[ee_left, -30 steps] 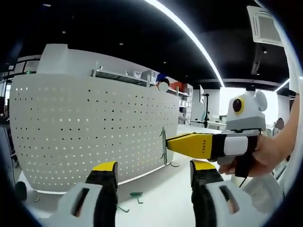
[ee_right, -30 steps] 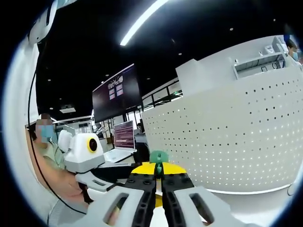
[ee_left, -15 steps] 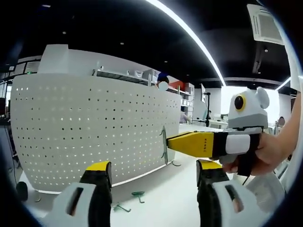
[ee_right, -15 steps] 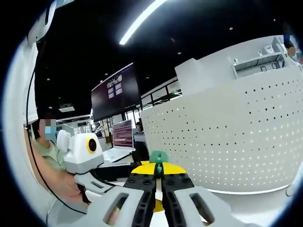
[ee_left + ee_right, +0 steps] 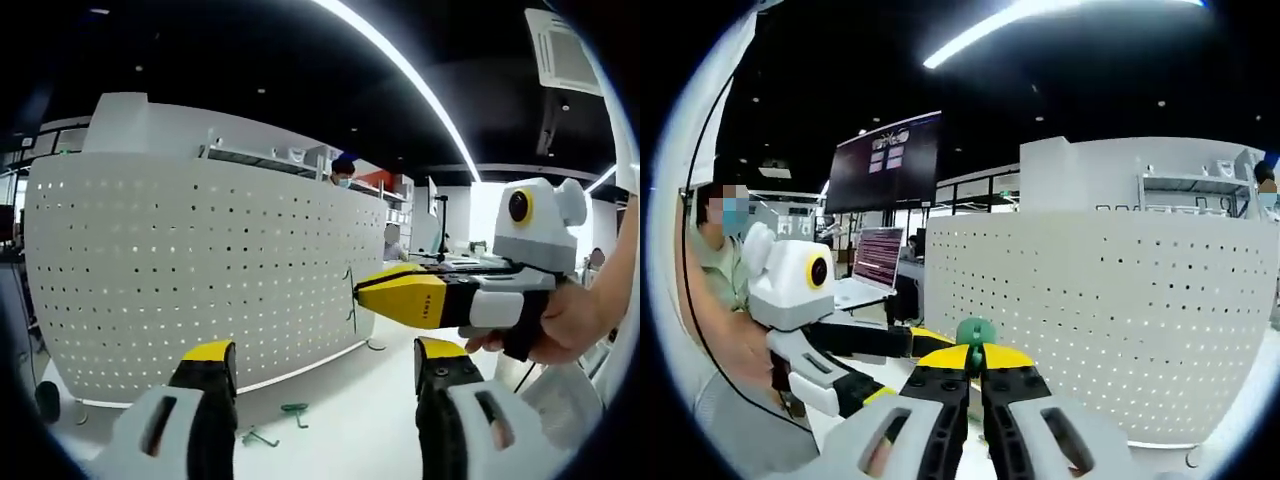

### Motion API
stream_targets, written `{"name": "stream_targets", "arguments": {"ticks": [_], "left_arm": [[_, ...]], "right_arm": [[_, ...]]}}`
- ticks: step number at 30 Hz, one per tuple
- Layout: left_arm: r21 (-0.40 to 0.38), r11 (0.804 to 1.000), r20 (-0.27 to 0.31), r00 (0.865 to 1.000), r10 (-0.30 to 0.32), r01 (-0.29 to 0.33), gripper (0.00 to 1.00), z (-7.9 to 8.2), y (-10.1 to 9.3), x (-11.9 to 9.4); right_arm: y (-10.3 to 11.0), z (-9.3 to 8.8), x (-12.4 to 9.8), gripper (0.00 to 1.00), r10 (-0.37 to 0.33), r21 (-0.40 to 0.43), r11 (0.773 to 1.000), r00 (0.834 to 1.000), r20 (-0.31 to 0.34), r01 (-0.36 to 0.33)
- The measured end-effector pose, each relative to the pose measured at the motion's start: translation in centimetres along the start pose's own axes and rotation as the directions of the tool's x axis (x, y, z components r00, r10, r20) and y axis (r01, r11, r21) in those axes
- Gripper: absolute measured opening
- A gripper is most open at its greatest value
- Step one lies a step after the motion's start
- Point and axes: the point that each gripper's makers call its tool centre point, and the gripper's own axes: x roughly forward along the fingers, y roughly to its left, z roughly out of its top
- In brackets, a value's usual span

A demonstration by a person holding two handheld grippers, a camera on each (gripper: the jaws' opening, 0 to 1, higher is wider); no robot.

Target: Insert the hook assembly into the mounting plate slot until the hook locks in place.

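The mounting plate is a large white perforated panel [image 5: 190, 270] standing upright on the white table; it also fills the right of the right gripper view [image 5: 1120, 310]. My right gripper [image 5: 360, 293] comes in from the right, held by a hand, shut on a small green hook [image 5: 350, 296] whose tip is at the panel's face. I cannot tell whether they touch. In its own view my right gripper [image 5: 975, 360] pinches the green hook [image 5: 975, 332] between closed jaws. My left gripper [image 5: 325, 352] stands open below, holding nothing, and also appears as the left gripper [image 5: 902, 368] beside the right one.
Two spare green hooks [image 5: 292, 410] lie on the table [image 5: 340, 430] in front of the panel's foot. A seated person [image 5: 725, 290] holds the grippers. Behind are a dark wall screen [image 5: 880, 160] and a laptop [image 5: 875, 275].
The right gripper has rolled and shifted slightly, so the panel now looks level in its view. It still holds the hook at the panel. The left gripper stays open.
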Motion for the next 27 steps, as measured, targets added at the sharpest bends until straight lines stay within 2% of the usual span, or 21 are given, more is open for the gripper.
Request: {"name": "stream_targets", "arguments": {"ticks": [3,8,15,27], "left_arm": [[-0.016,1.0,0.013,1.0,-0.009,0.01,0.75,0.1,0.0,-0.2],[0.025,0.999,0.001,1.0,-0.019,0.019,0.73,-0.1,0.1,-0.5],[0.028,1.0,0.002,1.0,-0.007,0.007,0.73,-0.6,0.6,-1.4],[0.037,0.999,0.005,1.0,0.011,-0.011,0.74,-0.9,0.9,-2.2]], "right_arm": [[-0.6,0.5,0.2,0.0,-0.019,0.032,0.999,1.0,0.011,0.019],[-2.1,0.9,0.3,0.0,-0.067,0.079,0.995,0.998,0.016,0.066],[-3.5,1.4,0.8,0.0,-0.118,0.126,0.985,0.993,0.008,0.116],[-5.0,2.2,2.1,0.01,-0.171,0.119,0.978,0.985,-0.006,0.171]]}}
